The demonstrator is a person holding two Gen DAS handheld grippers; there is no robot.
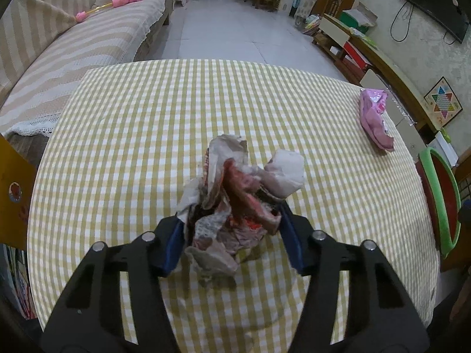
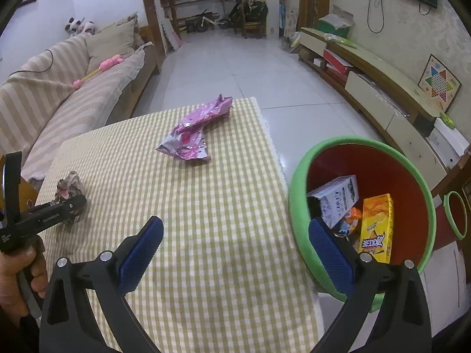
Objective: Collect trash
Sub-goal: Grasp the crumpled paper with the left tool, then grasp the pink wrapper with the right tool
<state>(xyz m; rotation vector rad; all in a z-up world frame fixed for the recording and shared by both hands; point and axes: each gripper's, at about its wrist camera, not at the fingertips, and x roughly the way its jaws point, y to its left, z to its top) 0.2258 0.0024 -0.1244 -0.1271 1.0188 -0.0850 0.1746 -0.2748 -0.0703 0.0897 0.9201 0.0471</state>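
Left gripper [image 1: 232, 220] squeezes crumpled paper wad [image 1: 235, 194] on desk [image 1: 147, 117]. Right gripper [image 2: 235, 250] apart, empty. Bin [image 2: 300, 176] already holds boxes. Pink wrapper [image 2: 195, 131] far right, still left to bin.

Crumpled paper wad [image 1: 235, 203]; glossy foil wrapper [image 2: 195, 131]; checked cloth tablecloth [image 2: 229, 206]

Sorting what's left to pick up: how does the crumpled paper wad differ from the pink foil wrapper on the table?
The crumpled paper wad is bunched and stands tall; the pink foil wrapper lies flattened and spread out. The wad is dull grey-white with red patches; the wrapper is shiny pink. The left gripper is shut on the wad; the wrapper lies untouched. Both are on the checked tablecloth.
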